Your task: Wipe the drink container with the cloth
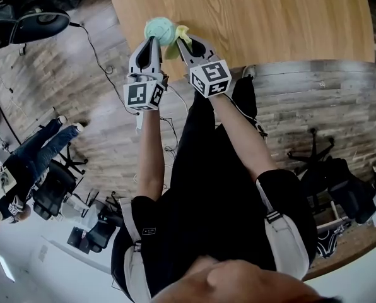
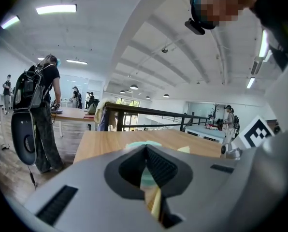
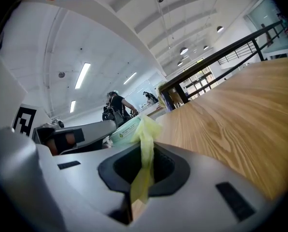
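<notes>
A pale green drink container (image 1: 159, 29) hangs at the near edge of the wooden table (image 1: 270, 17). My left gripper (image 1: 152, 40) is shut on it from the left; in the left gripper view the container (image 2: 144, 177) shows as a green strip between the closed jaws of the left gripper (image 2: 145, 151). A yellow cloth (image 1: 182, 34) lies against the container's right side, pinched in my right gripper (image 1: 183, 42). In the right gripper view the cloth (image 3: 146, 129) rises from the shut jaws of the right gripper (image 3: 145, 154), touching the container (image 3: 122, 130).
The table stretches away from both grippers. Below it is plank floor with a black cable (image 1: 99, 62), an office chair (image 1: 40, 23) at the left and a chair base (image 1: 311, 151) at the right. A person (image 2: 41, 105) stands beyond the table's left side.
</notes>
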